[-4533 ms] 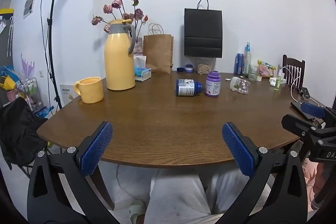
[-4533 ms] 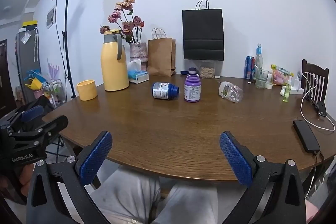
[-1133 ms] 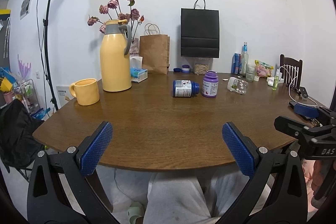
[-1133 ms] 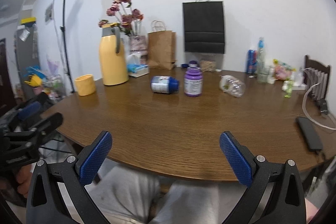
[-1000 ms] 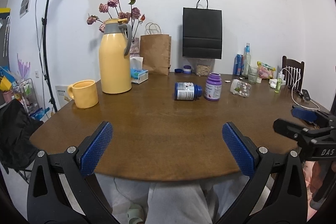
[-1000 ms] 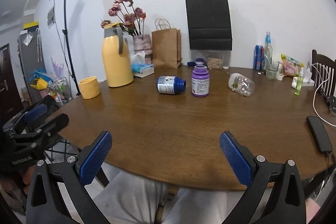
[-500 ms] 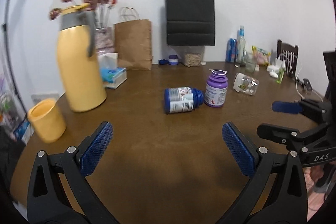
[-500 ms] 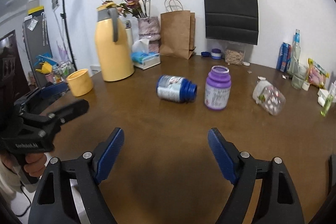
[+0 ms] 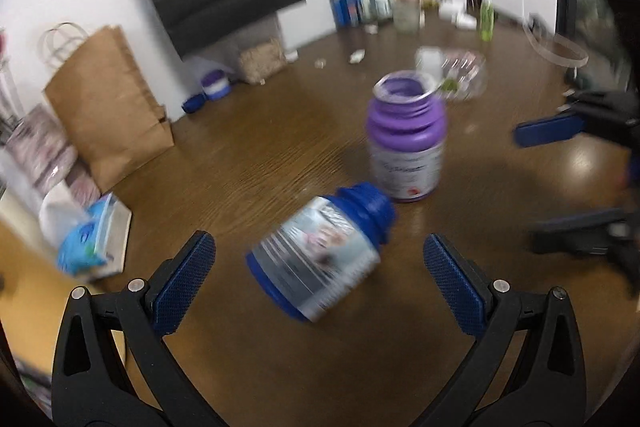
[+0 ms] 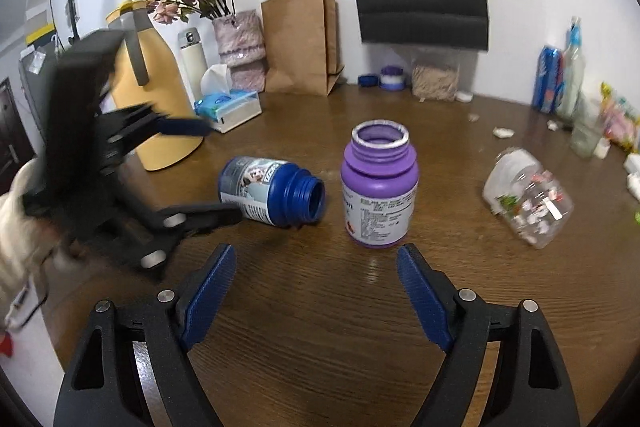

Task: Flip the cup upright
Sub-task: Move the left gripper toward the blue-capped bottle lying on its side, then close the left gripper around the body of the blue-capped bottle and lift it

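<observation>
presently the left gripper (image 9: pixel 318 277), jaws spread, is straddling the blue bottle (image 9: pixel 318 255) lying sideways on the table (image 10: pixel 340 327), seemingly to right it; the right gripper (image 10: pixel 316 293) is waiting, spread.

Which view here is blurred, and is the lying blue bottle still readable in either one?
Left wrist view: motion-smeared throughout, the blue bottle label unreadable, only the left gripper crisp. Right wrist view: mostly sharp, blue bottle and purple bottle clear; the left gripper there is blurred.
</observation>
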The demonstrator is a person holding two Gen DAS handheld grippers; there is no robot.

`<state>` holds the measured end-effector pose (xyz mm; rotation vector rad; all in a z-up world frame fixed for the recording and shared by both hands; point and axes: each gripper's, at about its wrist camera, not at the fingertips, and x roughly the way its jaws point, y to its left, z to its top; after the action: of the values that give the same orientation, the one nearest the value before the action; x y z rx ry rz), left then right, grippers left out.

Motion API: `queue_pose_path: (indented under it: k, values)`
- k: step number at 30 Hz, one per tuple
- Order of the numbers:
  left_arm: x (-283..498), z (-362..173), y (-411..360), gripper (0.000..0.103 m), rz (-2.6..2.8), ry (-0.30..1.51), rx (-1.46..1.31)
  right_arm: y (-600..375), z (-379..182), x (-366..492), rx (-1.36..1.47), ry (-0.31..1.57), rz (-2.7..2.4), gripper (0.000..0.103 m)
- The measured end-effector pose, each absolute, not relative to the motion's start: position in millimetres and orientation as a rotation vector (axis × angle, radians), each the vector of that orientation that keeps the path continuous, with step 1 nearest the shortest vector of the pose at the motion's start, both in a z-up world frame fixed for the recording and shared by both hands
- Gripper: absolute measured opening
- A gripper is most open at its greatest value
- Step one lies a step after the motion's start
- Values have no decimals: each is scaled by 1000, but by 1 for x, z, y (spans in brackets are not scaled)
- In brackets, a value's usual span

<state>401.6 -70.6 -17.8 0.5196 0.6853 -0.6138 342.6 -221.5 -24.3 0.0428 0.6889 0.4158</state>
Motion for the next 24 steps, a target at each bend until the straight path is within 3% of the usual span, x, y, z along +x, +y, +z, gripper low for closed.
queue_pose_path:
  k: [5, 11, 13, 16, 24]
  values:
    - [439, -43, -74, 102, -822, 873, 521, -224, -37, 349, 40, 710, 408, 87]
    - [442, -57, -74, 95, -849, 966, 553, -227, -44, 356, 55, 730, 406, 87]
    - [445, -63, -75, 74, -804, 971, 571, -227, -45, 357, 59, 726, 406, 87]
    - [450, -63, -71, 60, -790, 997, 500, -228, -46, 358, 67, 726, 395, 87]
    - [426, -50, -60, 59, -735, 923, 410, -229, -37, 349, 69, 704, 396, 87]
